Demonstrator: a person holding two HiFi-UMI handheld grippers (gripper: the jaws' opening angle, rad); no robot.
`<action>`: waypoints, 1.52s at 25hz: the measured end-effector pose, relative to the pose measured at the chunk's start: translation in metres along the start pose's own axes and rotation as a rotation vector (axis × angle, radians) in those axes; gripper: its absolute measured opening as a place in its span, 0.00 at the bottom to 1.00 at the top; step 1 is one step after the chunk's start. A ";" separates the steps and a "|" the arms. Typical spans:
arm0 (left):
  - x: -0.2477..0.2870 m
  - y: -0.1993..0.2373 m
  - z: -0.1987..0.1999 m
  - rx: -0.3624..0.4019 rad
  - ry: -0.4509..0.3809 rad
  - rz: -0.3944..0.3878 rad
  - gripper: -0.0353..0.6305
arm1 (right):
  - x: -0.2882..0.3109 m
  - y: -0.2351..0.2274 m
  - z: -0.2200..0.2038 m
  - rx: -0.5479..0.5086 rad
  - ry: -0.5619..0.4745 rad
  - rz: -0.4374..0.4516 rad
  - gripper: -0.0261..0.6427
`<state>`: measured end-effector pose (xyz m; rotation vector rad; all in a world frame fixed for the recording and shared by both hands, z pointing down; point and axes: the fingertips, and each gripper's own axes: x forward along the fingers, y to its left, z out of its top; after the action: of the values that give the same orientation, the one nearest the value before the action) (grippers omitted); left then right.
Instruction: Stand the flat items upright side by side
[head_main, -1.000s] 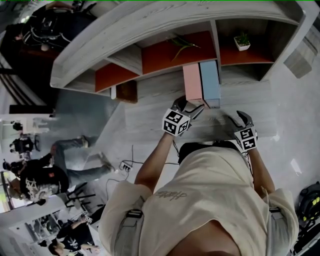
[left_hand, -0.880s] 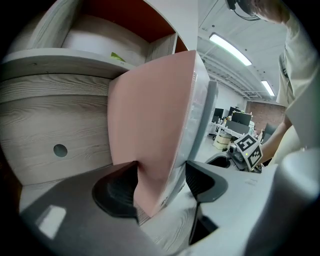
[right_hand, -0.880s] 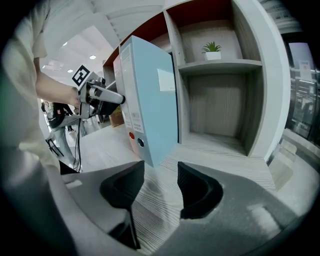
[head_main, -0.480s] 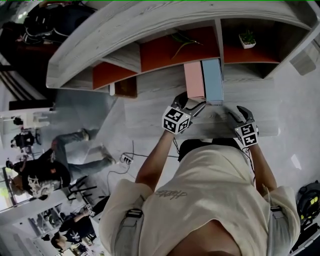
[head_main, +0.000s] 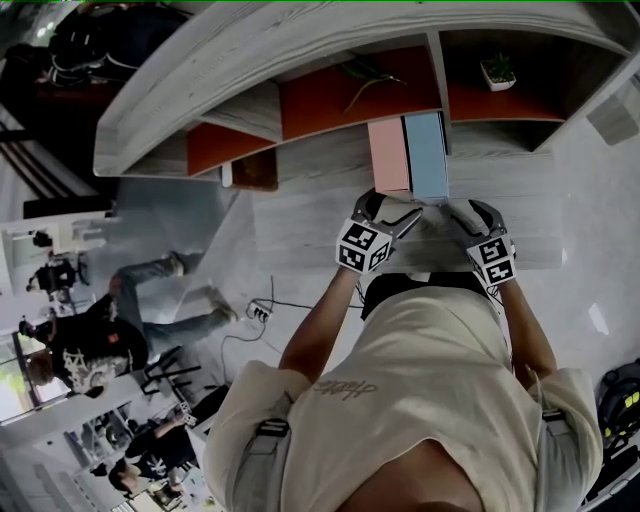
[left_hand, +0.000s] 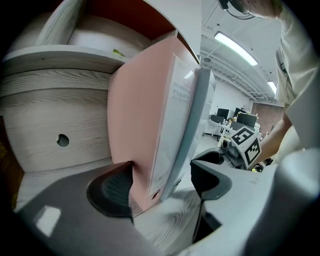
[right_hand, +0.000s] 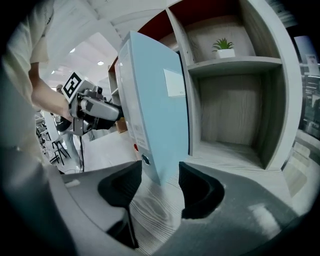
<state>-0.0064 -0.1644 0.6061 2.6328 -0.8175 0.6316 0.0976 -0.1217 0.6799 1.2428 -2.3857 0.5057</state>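
Two lever-arch binders stand upright on the wooden desk (head_main: 300, 225), covers touching. The pink binder (left_hand: 135, 115) is on the left and the light-blue binder (right_hand: 160, 100) on the right, with their spines facing the person.

The left gripper (left_hand: 160, 182) has just been opening its jaws. The pink binder's lower spine corner sits between them, right against the left pad. The right pad stands clear, apart from the blue binder beside it, so nothing is squeezed.

The right gripper (right_hand: 157, 187) has also just been opening. The blue binder's lower corner lies between its jaws with a gap on both sides, so it is released as well.

Both binders look like stiff board that will not sag or fold. Their covers seem smooth, so a light pinch could slide. Whether they hold paper cannot be seen; if empty they would be light and easy to nudge over.

They are tall on a narrow base, so the likely fall is sideways, and leaning on each other steadies them.

The best hold is probably low across the spine, near the finger hole (right_hand: 145, 159). The board is rigid there, and a push that low tilts the binder least.
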 end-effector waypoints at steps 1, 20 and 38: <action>0.000 0.000 -0.001 -0.004 0.003 0.003 0.63 | 0.003 0.002 0.004 0.007 -0.006 0.008 0.39; -0.016 -0.005 -0.013 -0.051 0.025 0.014 0.61 | 0.018 -0.006 0.024 0.078 -0.019 0.011 0.43; -0.099 0.000 0.017 -0.057 -0.113 0.007 0.53 | -0.070 0.014 0.077 0.037 -0.150 -0.193 0.43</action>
<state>-0.0742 -0.1265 0.5430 2.6342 -0.8643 0.4578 0.1082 -0.1038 0.5769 1.5590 -2.3518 0.4112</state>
